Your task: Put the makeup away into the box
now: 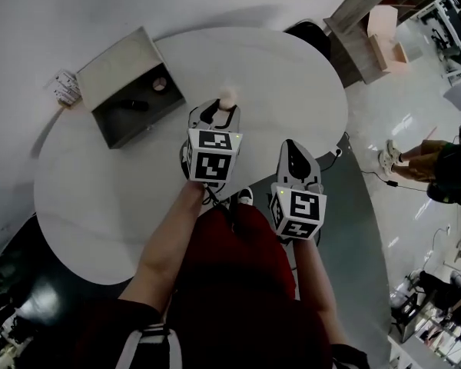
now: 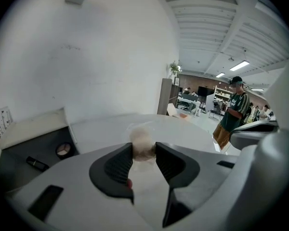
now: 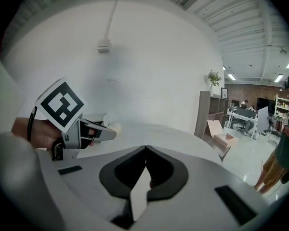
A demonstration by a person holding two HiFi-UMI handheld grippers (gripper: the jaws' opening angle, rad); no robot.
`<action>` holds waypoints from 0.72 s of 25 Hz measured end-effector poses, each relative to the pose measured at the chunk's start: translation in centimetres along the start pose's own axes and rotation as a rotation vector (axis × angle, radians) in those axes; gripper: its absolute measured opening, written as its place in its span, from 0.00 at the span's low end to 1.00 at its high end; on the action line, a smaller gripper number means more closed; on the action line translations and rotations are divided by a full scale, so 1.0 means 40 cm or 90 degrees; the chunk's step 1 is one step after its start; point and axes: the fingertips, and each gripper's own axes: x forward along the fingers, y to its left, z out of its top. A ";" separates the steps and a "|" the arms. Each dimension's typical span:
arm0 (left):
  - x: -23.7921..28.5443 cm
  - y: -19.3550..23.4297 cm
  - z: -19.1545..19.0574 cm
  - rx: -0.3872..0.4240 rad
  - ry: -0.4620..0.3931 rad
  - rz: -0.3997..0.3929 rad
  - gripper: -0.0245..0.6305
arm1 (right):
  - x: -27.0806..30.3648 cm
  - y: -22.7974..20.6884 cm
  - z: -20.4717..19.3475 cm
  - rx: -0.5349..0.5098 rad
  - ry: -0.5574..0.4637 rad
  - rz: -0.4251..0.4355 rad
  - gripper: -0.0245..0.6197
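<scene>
My left gripper [image 1: 224,104] is shut on a beige makeup sponge [image 2: 142,145], its black pads pressing the sponge's two sides, and it hangs above the middle of the white table [image 1: 276,68]. The same sponge [image 1: 227,95] pokes out past the jaw tips in the head view. The open grey box [image 1: 131,91] sits at the table's back left, left of the gripper; inside it lie a round compact [image 2: 63,149] and a dark lipstick tube [image 2: 37,164]. My right gripper [image 3: 146,150] is shut with nothing between its pads, hanging over the table's near right edge [image 1: 290,151].
A white lid flap [image 1: 119,58] stands up behind the box. Beyond the table stand a wooden shelf unit [image 1: 369,21] and an open cardboard box [image 1: 388,41] on the floor. A person in a green shirt [image 2: 232,110] stands at the right.
</scene>
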 end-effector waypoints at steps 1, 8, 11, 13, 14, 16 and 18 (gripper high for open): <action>-0.015 0.011 0.004 -0.005 -0.005 0.011 0.29 | 0.003 0.003 0.010 -0.004 -0.005 0.009 0.06; -0.121 0.110 0.024 -0.038 -0.043 0.109 0.29 | 0.037 0.073 0.084 -0.049 -0.042 0.105 0.06; -0.177 0.156 0.018 -0.058 -0.052 0.161 0.29 | 0.049 0.114 0.098 -0.063 -0.048 0.155 0.06; -0.216 0.184 0.012 -0.074 -0.059 0.197 0.29 | 0.056 0.140 0.106 -0.074 -0.052 0.186 0.06; -0.237 0.198 0.007 -0.082 -0.062 0.216 0.29 | 0.058 0.155 0.110 -0.079 -0.055 0.202 0.06; -0.278 0.228 -0.006 -0.096 -0.066 0.256 0.29 | 0.060 0.187 0.115 -0.089 -0.059 0.233 0.06; -0.316 0.260 -0.024 -0.109 -0.066 0.294 0.29 | 0.065 0.220 0.119 -0.102 -0.063 0.266 0.06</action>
